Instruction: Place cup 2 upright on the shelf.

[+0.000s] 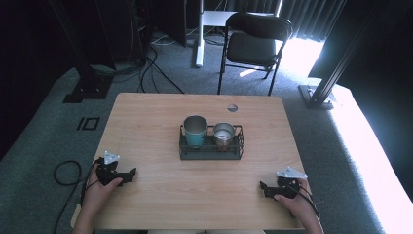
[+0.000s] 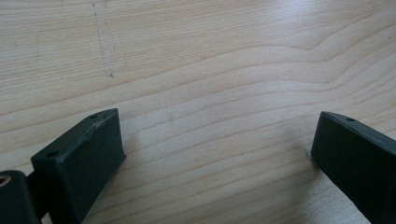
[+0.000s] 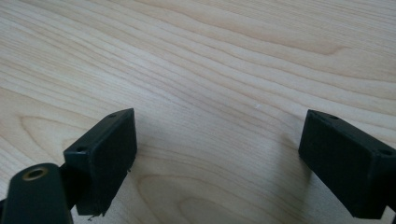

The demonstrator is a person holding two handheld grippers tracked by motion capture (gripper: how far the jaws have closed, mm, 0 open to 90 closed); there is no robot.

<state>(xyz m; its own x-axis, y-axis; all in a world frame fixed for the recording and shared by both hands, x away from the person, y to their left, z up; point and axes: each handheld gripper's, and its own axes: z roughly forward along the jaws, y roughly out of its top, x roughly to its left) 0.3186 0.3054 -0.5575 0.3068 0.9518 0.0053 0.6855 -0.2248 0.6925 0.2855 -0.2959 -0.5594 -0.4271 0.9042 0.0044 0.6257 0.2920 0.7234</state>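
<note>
Spanning a carpeted room, pale wooden table faces black chair.

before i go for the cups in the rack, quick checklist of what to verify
1. Left gripper open: ok, its jaws stand wide apart over bare wood in the left gripper view.
2. Right gripper open: ok, its jaws stand wide apart with nothing between them.
3. Teal cup upright in the rack: ok, in the left compartment.
4. Steel cup upright: ok, in the right compartment beside the teal one.
5. Path across the table to the rack: ok, bare wood on both sides.
6. Cups empty: cannot tell, their insides are too small to read.
</note>
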